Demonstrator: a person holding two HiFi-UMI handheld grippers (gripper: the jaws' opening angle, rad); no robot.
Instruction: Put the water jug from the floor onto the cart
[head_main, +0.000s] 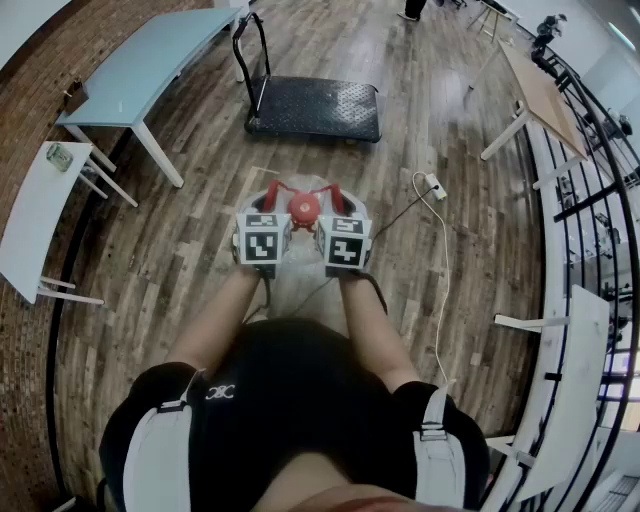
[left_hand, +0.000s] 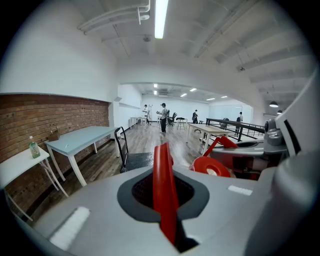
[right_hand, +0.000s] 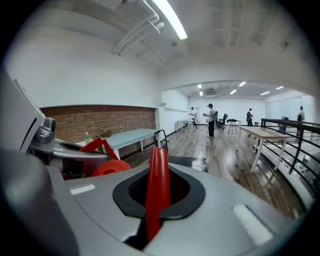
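Note:
The water jug shows by its red cap (head_main: 303, 207), right below me on the wooden floor, with its pale body mostly hidden under the grippers. My left gripper (head_main: 272, 190) and right gripper (head_main: 335, 192) flank the cap closely, one on each side. In the left gripper view, the left gripper (left_hand: 162, 150) has its red jaws shut with nothing between them, and the cap (left_hand: 210, 166) lies just to its right. My right gripper (right_hand: 159, 152) is likewise shut on nothing, the cap (right_hand: 102, 167) at its left. The black platform cart (head_main: 315, 108) stands ahead on the floor.
A blue-grey table (head_main: 150, 60) stands far left and a white table (head_main: 30, 215) at the left. A wooden table (head_main: 540, 95) and a black railing (head_main: 590, 130) are on the right. A power strip (head_main: 435, 185) with a white cable lies right of the jug.

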